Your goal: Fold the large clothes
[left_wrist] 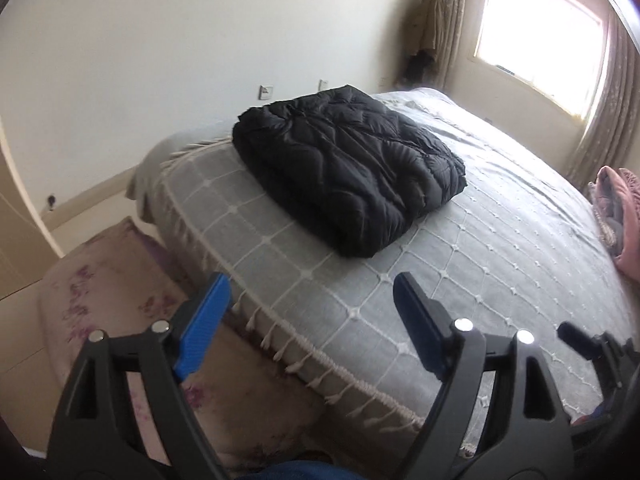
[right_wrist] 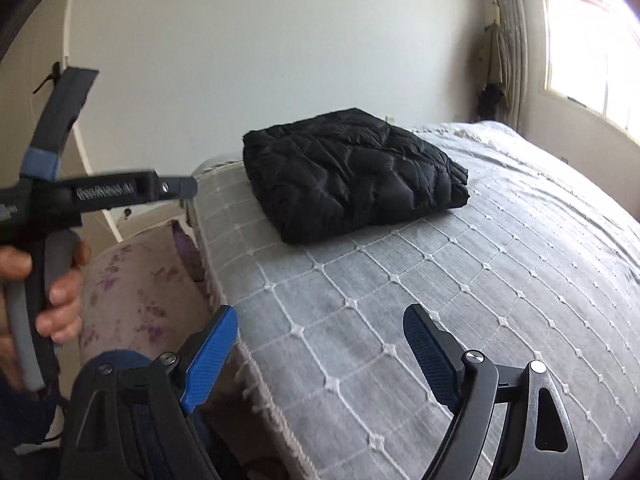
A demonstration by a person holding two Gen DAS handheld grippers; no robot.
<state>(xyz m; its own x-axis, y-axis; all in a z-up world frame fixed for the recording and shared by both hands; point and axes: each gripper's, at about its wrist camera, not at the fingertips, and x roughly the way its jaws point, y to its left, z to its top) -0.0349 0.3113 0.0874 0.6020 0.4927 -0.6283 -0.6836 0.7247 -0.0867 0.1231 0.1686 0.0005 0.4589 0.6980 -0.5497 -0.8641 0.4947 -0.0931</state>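
Note:
A black quilted jacket [left_wrist: 348,172] [right_wrist: 352,172] lies folded into a thick rectangular bundle near the far left corner of the bed. My left gripper [left_wrist: 311,284] is open over the bed's near edge, well short of the jacket, and its blue pads hold nothing. My right gripper [right_wrist: 320,312] is also open and empty over the near part of the grey bedspread [right_wrist: 480,260]. In the right wrist view, a hand [right_wrist: 60,292] holds the left tool by its handle at the far left.
The bedspread [left_wrist: 500,240] is grey with a white grid and a tasselled fringe. A floral cushioned bench [left_wrist: 100,292] [right_wrist: 136,292] stands against the bed's left side. Pink cloth [left_wrist: 616,208] lies at the right edge. A curtained window [left_wrist: 540,32] is at the back right.

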